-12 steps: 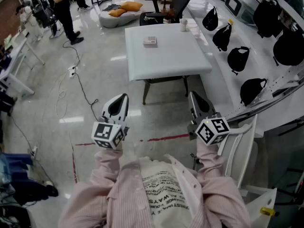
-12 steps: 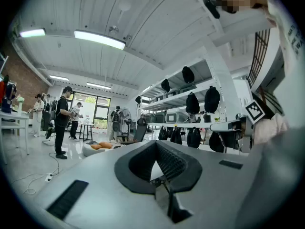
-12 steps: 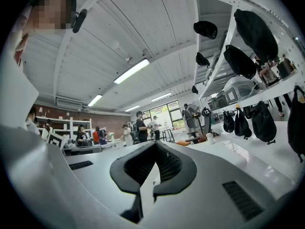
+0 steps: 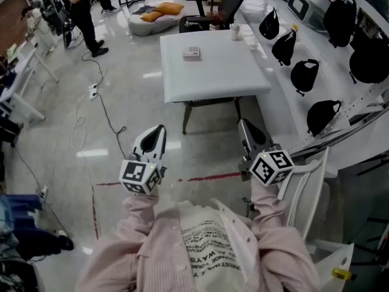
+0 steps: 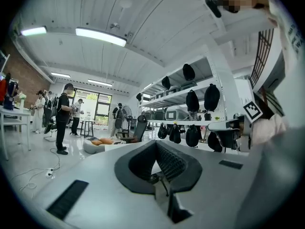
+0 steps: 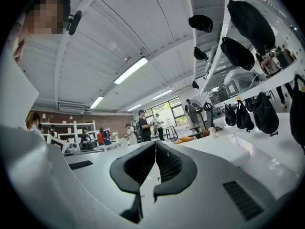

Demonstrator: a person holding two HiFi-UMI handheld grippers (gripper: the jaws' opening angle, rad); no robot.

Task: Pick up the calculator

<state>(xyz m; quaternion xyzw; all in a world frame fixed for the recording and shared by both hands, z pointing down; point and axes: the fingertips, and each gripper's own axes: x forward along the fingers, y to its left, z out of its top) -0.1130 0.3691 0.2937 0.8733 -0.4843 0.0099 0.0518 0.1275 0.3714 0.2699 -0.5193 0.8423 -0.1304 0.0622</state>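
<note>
The calculator [image 4: 191,52] is a small grey slab lying near the far side of a white square table [image 4: 213,78], well ahead of me in the head view. My left gripper [image 4: 160,128] and right gripper [image 4: 244,122] are held level in front of my chest, short of the table's near edge and far from the calculator. Both are shut with nothing between the jaws. In the left gripper view the left gripper [image 5: 155,143] has its ribbed pads meeting at the tip. The right gripper [image 6: 155,144] looks the same in its own view. Neither gripper view shows the calculator clearly.
A white cup [image 4: 234,32] stands at the table's far right corner, with a black office chair [image 4: 213,14] behind it. Black bags [image 4: 304,75] hang along white shelving on the right. A cable [image 4: 100,99] trails on the floor at left. A person [image 4: 82,17] stands far left. A white chair [image 4: 307,193] is at my right elbow.
The left gripper has sunk very slightly in the head view. The right gripper and the table's contents stay as they were.
</note>
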